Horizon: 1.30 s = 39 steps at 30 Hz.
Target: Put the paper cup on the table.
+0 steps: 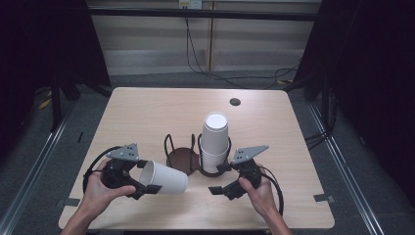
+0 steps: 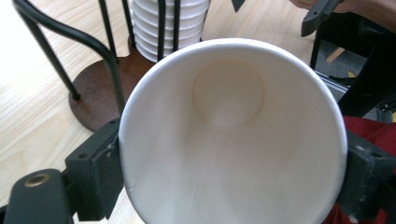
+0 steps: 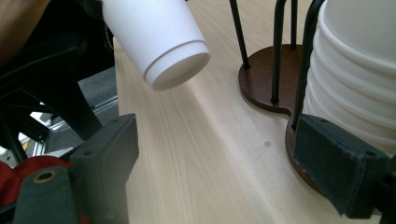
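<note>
A white paper cup (image 1: pixel 169 178) lies on its side above the table, mouth toward my left gripper (image 1: pixel 147 177), which is shut on its rim. In the left gripper view the cup's open mouth (image 2: pixel 233 140) sits squeezed between the two black pads (image 2: pixel 95 172). To its right a tall stack of white cups (image 1: pixel 214 142) stands in one ring of a dark wire holder (image 1: pixel 178 160). My right gripper (image 1: pixel 219 178) is open beside the stack, with nothing between its pads (image 3: pixel 343 170). From that gripper's view the held cup's base (image 3: pixel 175 70) points toward the holder (image 3: pixel 264 79).
The holder's left ring (image 2: pixel 95 100) has no cups in it. A round cable hole (image 1: pixel 235 102) lies at the table's back right. The light wood table (image 1: pixel 147 112) ends near my hands. Cables trail on the floor behind.
</note>
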Each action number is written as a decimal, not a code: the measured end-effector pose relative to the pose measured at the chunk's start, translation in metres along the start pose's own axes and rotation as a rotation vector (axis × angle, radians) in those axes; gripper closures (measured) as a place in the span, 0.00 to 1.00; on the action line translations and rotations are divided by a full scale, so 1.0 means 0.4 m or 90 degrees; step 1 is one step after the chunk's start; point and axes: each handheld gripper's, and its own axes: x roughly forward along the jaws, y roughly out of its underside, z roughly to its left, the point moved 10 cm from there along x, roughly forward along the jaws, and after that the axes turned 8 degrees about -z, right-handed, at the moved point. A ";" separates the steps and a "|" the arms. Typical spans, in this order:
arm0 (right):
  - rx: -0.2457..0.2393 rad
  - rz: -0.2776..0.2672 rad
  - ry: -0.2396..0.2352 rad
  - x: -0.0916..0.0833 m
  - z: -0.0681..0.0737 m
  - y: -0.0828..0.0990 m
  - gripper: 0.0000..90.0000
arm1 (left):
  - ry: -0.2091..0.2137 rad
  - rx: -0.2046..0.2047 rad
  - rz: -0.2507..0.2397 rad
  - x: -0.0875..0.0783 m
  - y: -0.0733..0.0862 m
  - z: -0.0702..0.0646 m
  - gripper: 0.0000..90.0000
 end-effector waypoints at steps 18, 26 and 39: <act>0.009 -0.006 0.000 -0.010 0.002 0.001 0.16 | -0.084 -0.012 0.064 -0.045 0.029 0.050 0.14; 0.005 -0.017 0.008 -0.021 0.013 -0.008 0.16 | -0.122 -0.031 0.094 -0.101 0.030 0.084 0.14; 0.004 -0.020 0.022 -0.030 0.002 -0.008 0.16 | -0.168 -0.054 0.144 -0.143 0.017 0.171 0.14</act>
